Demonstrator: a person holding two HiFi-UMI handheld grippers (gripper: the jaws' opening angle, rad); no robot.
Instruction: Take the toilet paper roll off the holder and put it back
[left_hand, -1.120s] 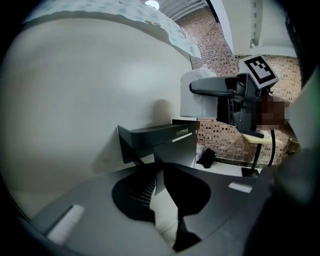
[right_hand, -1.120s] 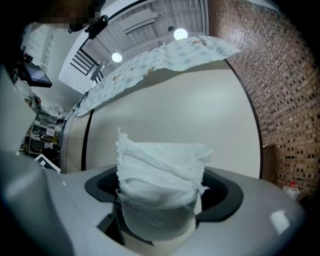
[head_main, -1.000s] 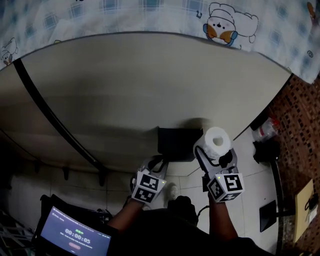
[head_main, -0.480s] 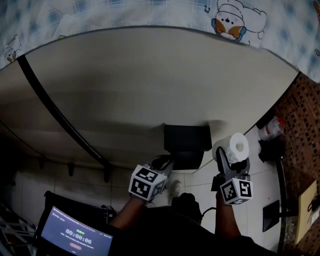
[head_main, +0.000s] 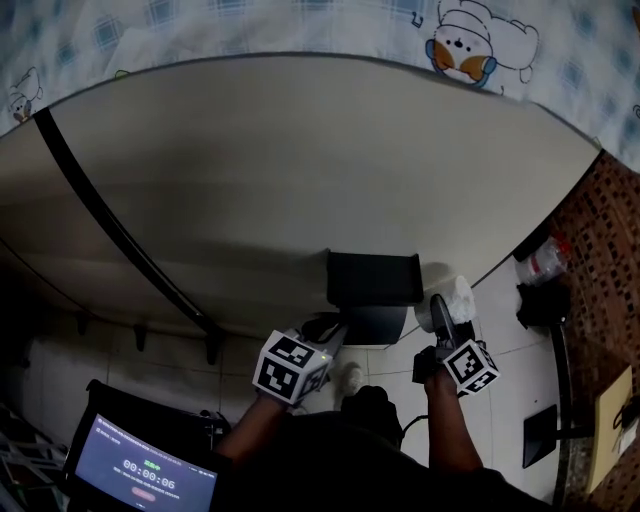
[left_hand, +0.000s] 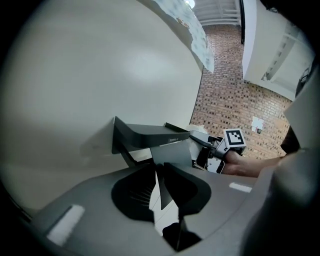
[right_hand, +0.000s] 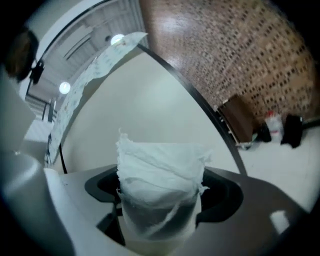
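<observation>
The black wall-mounted holder (head_main: 370, 283) has a flat shelf on top; it also fills the middle of the left gripper view, holder (left_hand: 150, 134). The white toilet paper roll (head_main: 455, 296) hangs just off the holder's right end, off the holder, with my right gripper (head_main: 445, 302) shut on it. In the right gripper view the roll (right_hand: 160, 175) stands between the two jaws, its loose torn edge uppermost. My left gripper (head_main: 325, 330) hovers below the holder's lower left, jaws close together and holding nothing. From the left gripper view, the right gripper (left_hand: 206, 150) and a bit of the roll (left_hand: 200, 134) show beyond the holder.
A plain pale wall (head_main: 300, 170) carries a black diagonal rail (head_main: 110, 232). A patterned curtain (head_main: 300, 20) hangs above. On the tiled floor at the right lie a plastic bottle (head_main: 545, 258) and a dark object (head_main: 540, 300) by a brick wall (head_main: 605, 250). A timer tablet (head_main: 145, 470) sits lower left.
My right gripper has swung the roll out to the right and then back in towards the holder's right end, turning it so its open end no longer faces up. The left gripper barely moved.
</observation>
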